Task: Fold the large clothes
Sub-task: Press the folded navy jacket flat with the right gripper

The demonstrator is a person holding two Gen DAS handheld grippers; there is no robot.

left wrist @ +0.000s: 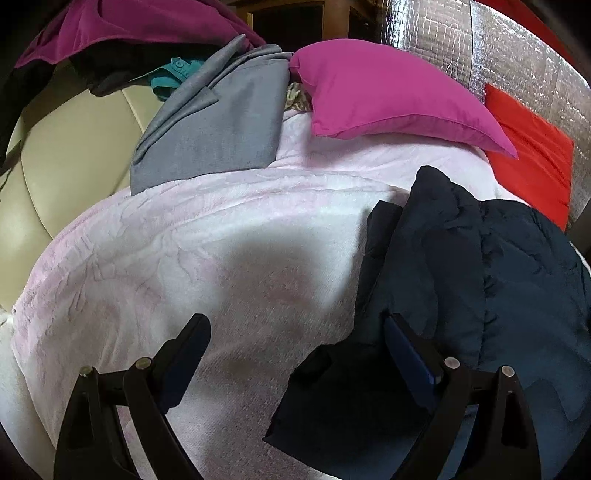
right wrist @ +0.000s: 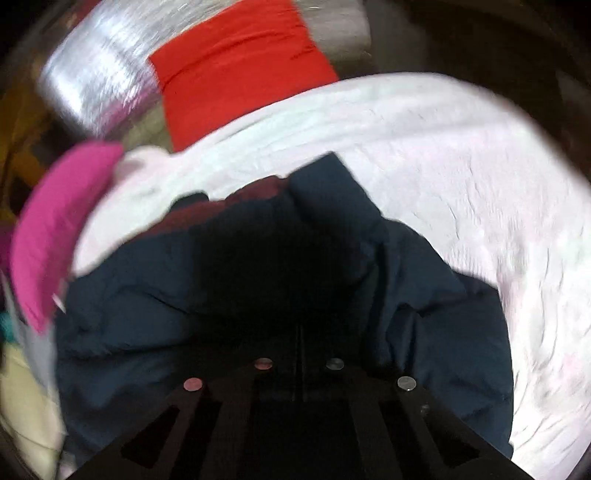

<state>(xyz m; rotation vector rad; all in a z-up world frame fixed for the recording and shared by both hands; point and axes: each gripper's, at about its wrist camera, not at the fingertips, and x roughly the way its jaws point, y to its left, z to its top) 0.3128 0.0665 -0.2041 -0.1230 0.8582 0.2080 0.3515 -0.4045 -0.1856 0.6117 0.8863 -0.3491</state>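
A dark navy padded jacket [left wrist: 498,277] lies bunched on the right of a pale pink blanket [left wrist: 184,240]. My left gripper [left wrist: 297,321] is open wide just above the blanket; its right finger [left wrist: 402,343] lies over the jacket's left edge and nothing is between the pads. In the blurred right wrist view the jacket [right wrist: 129,314] fills the middle, with maroon lining [right wrist: 258,192] at its far edge. My right gripper [right wrist: 300,328] is shut, fingers together, low over the jacket's dark fold. Its tips are lost in shadow, so I cannot tell whether cloth is pinched.
A magenta pillow [left wrist: 388,96] and a red pillow [left wrist: 532,155] lean at the blanket's far side against a silver foil wall [left wrist: 517,48]. A grey garment [left wrist: 221,122], teal cloth [left wrist: 173,74] and magenta cloth [left wrist: 129,26] are heaped far left, by a beige cushioned surface [left wrist: 74,147].
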